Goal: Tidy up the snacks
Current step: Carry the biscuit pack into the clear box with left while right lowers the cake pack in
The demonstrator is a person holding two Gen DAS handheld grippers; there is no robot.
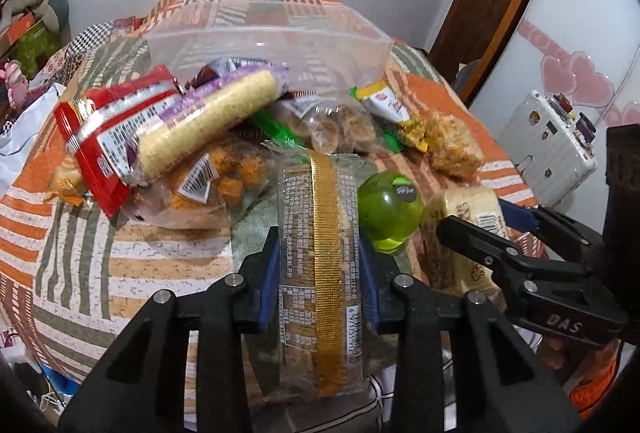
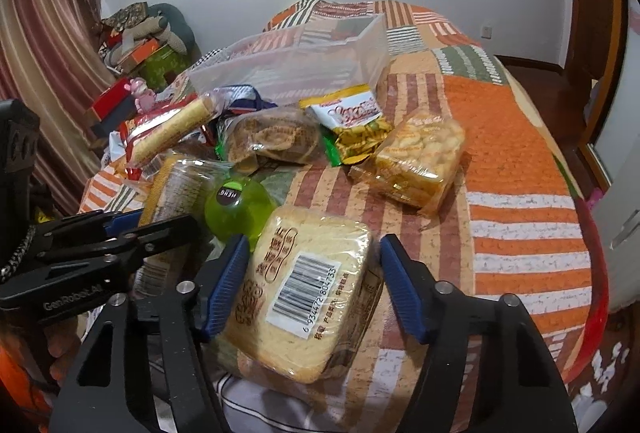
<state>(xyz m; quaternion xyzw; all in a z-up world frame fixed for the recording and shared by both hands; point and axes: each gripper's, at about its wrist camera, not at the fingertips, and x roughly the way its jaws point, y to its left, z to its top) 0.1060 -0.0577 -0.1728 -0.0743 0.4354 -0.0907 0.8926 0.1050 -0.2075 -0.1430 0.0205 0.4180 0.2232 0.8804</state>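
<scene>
Even, soft indoor light here, no hard shadows. Glare flashes off the green plastic ball (image 1: 390, 211) just ahead of the left gripper (image 1: 318, 293), and off the clear wrappers. Centre's sharp; both fisheye views bend strongly and go black at the corners.

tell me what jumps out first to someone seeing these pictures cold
A heap of wrapped snacks spills over an orange striped quilt, with a clear plastic bin behind it. The left gripper is clamped on a long clear packet with a gold strip. A shiny green plastic ball sits beside it, and the right gripper straddles a pale yellow barcoded bread pack.
</scene>
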